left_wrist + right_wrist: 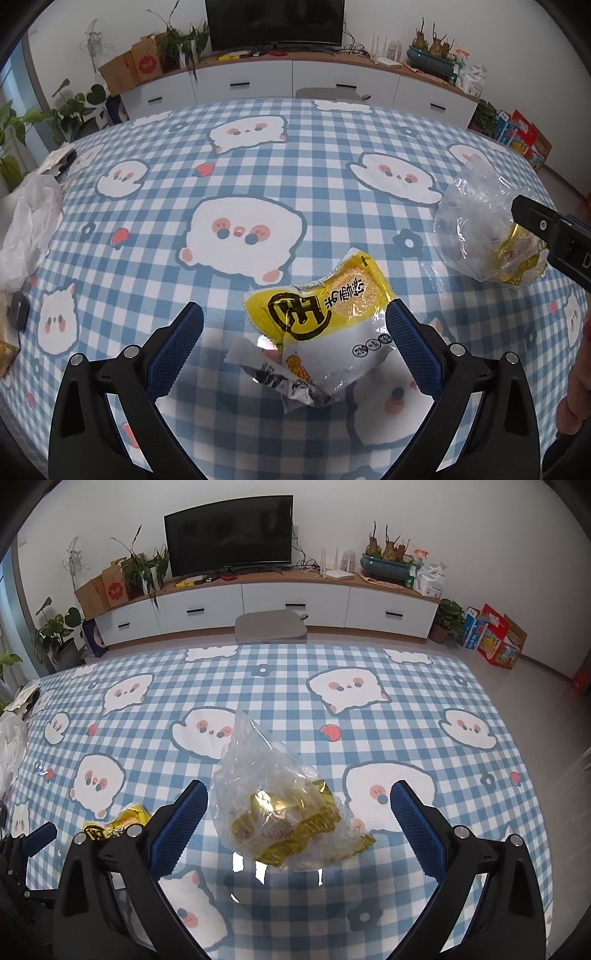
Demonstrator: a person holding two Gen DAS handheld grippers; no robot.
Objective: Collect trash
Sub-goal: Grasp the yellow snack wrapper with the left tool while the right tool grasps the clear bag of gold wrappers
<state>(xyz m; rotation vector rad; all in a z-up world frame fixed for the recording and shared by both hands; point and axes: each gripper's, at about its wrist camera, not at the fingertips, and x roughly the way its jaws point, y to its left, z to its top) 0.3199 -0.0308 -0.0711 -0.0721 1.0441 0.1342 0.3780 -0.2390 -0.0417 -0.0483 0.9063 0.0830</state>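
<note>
Yellow-and-white snack wrapper [325,317] lying flat on the checked blue tablecloth [258,177], torn end toward the camera, between the spread fingers of the left gripper [295,347], touched by neither; clear plastic bag [280,805] with gold wrappers inside, resting on the same cloth to the wrapper's right, framed by the right gripper [299,823], jaws wide apart, nothing held; crumpled white bag [26,229] at the cloth's far left edge; beyond the table, a white cabinet [295,605] bearing a dark television [229,535].
</note>
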